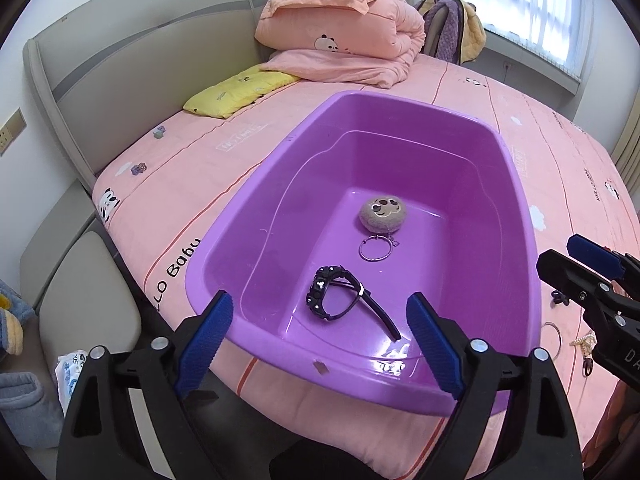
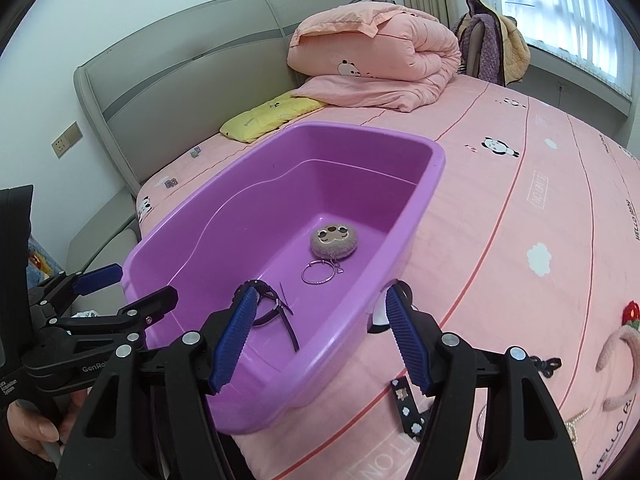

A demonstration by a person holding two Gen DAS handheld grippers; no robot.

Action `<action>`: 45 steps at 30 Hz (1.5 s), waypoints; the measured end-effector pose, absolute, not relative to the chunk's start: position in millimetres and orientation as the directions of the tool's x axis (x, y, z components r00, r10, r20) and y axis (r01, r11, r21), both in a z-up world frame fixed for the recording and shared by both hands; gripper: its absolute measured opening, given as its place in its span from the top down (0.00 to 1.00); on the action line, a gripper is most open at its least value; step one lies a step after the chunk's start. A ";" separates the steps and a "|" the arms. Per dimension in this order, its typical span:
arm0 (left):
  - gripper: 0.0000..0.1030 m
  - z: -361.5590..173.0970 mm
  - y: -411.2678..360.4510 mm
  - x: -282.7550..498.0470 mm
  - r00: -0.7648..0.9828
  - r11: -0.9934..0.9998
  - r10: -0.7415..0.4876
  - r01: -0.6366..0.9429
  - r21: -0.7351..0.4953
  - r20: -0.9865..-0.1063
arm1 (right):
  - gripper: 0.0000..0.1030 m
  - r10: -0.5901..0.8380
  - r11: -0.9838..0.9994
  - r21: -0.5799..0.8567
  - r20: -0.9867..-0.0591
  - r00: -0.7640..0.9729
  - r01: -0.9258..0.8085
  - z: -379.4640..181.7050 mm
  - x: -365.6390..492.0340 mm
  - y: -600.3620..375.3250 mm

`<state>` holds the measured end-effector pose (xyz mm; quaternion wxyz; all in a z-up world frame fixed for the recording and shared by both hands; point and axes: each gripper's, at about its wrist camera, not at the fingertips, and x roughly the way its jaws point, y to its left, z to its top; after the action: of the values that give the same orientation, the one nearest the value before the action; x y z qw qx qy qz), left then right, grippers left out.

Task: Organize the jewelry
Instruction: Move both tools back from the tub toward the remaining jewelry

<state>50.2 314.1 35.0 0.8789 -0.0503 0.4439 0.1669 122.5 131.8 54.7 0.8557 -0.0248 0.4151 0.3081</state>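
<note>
A purple tub [image 1: 256,216] [image 2: 420,200] stands on the pink bed. On its floor lie a black watch [image 1: 340,296] [image 2: 276,308], a round plush keychain [image 1: 380,212] [image 2: 334,242] and its metal ring [image 1: 374,248] [image 2: 318,274]. My left gripper [image 1: 320,336] [image 2: 146,282] hangs open above the tub's near rim, holding nothing. My right gripper [image 2: 320,336] [image 1: 560,252] is open too and empty, above the tub's right wall. To the tub's right, loose pieces lie on the sheet: a patterned black strap [image 2: 408,404], a gold chain [image 2: 576,424] and a thin hoop [image 1: 554,332].
A pink headband [image 2: 624,344] and a small black bow [image 2: 544,364] lie further right. A folded pink quilt [image 1: 344,28] and a yellow pillow [image 1: 236,92] sit by the grey headboard [image 1: 132,60]. The bed edge drops off on the left. A hand [image 2: 32,432] grips the left tool.
</note>
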 end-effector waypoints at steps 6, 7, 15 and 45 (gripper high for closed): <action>0.13 40.3 294.1 38.2 0.556 0.946 0.247 -0.316 0.073 -0.794 | 0.34 0.514 0.820 0.246 -0.715 0.474 -0.517 54.0 105.1 100.8; 0.12 40.8 290.2 36.3 0.558 0.947 0.246 -0.313 0.074 -0.793 | 0.34 0.514 0.821 0.249 -0.714 0.475 -0.514 53.4 101.8 95.6; 0.11 42.8 253.4 26.5 0.572 0.963 0.215 -0.258 0.076 -0.791 | 0.34 0.492 0.849 0.264 -0.711 0.502 -0.457 48.4 76.8 44.5; 0.07 -41.6 86.8 -3.4 0.545 1.000 0.005 -0.025 -0.010 -0.838 | 0.29 0.223 0.965 0.261 -0.811 0.540 -0.007 -55.1 -18.4 -193.5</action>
<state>-3.4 86.8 -41.6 0.8789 -0.0104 0.4768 0.0083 -18.4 -193.5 -55.1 0.8701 0.1140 0.4749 0.0661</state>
